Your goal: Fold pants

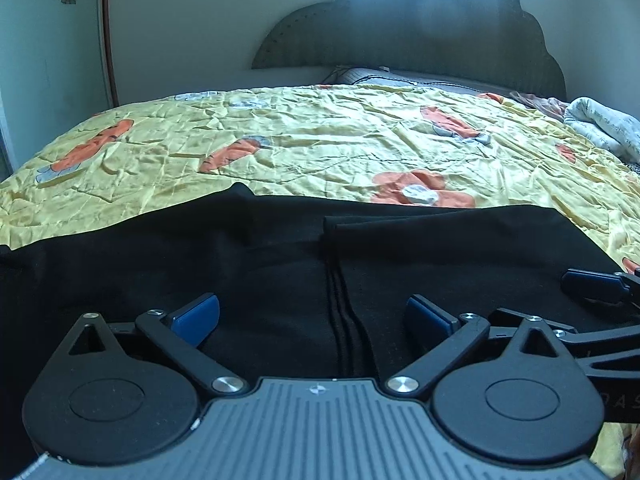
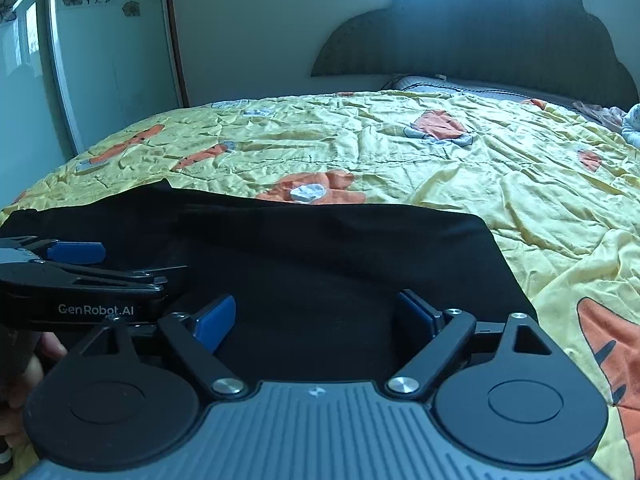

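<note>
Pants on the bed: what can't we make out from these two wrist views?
- Pants near edge: left wrist view, hidden under the left gripper body.
- Pants' left end: cut off by that frame's edge.
- Fold layers: black on black, unreadable in the right wrist view behind the right gripper.
- Headboard: backlit, detail lost.

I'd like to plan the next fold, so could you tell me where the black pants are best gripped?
Probably the near edge of the black pants, one open gripper each side of the layered fold, coming low from the near side: left gripper, right gripper. The cloth lies flat on the yellow quilt.
</note>
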